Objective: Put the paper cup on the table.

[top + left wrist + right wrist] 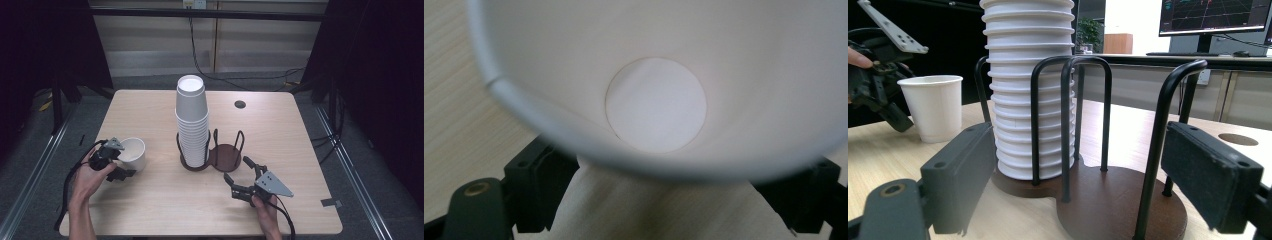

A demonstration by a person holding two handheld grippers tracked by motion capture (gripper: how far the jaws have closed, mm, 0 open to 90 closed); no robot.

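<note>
Left gripper (121,161) clamped on single paper cup's (134,152) wall, cup upright beside the inverted cup stack (192,125); right gripper (239,172) wide, idle; restacking remains.

A light wooden table (150,205) bears a dark brown wooden two-bay cup holder with black wire hoops (225,156) near its middle. A tall stack of white paper cups (192,125) stands in the holder's left bay. A single white paper cup (133,153) stands upright on the table, left of the holder and apart from it. The left gripper (114,161) is at that cup's left side. The right gripper (240,175) sits just before the holder's right bay.
</note>
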